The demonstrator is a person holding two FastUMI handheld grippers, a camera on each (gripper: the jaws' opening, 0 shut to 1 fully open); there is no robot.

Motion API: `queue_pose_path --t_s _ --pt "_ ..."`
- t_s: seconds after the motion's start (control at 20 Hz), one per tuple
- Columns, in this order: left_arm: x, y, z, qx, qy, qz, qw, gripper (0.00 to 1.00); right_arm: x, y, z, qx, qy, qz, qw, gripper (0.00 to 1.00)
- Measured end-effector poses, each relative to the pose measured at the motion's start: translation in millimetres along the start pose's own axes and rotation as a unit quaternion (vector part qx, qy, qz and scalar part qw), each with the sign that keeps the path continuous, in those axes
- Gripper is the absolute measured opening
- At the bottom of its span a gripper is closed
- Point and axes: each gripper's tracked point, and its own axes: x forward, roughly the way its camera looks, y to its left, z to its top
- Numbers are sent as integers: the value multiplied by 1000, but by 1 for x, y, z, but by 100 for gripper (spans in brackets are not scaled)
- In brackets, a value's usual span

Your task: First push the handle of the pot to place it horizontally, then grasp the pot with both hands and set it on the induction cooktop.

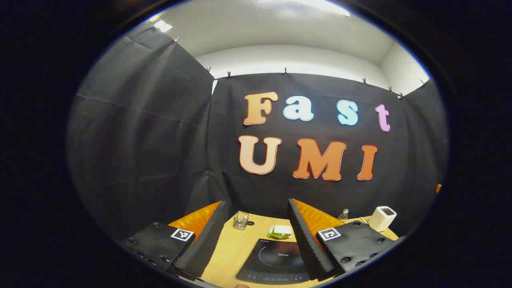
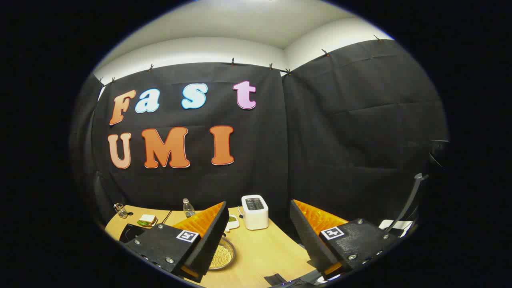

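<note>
The black induction cooktop (image 1: 276, 260) lies flat on the wooden table (image 1: 236, 248), just beyond and below my left gripper (image 1: 256, 204), which is open and holds nothing. In the right gripper view the cooktop (image 2: 130, 233) shows far off to the left. My right gripper (image 2: 259, 204) is also open and empty. A round metal-rimmed vessel with yellow grains (image 2: 222, 253) sits on the table (image 2: 264, 252), half hidden behind that gripper's left finger. It may be the pot, and I see no handle on it.
Behind the cooktop are a sandwich on a plate (image 1: 280, 231), a small glass jar (image 1: 240, 221), a clear bottle (image 1: 343, 215) and a white toaster (image 1: 382, 218). The toaster (image 2: 255, 212) stands straight ahead of my right gripper. A dark stand (image 2: 410, 202) rises at far right.
</note>
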Motion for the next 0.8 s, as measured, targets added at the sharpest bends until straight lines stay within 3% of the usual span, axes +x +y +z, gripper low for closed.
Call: queue_pose_path --t_s 0.3,0.5,0.65,0.7,0.75,0.8 --pt "3 21 7 14 -6 15 1000 97 0 5 2 -6 -3 10 1000 95" --pt "12 53 21 22 -20 20 999 97 7 56 6 -5 -6 13 1000 95" --pt "22 78 25 26 -29 21 999 97 -5 70 0 -9 -5 8 1000 95" --pt "26 87 26 28 -31 24 999 97 -10 77 -3 -9 -3 7 1000 89" --pt "31 98 26 33 -32 26 999 97 -16 86 -5 -7 -2 7 1000 89" --pt "36 108 26 36 -30 27 999 96 -20 96 -7 -4 -1 8 1000 95"
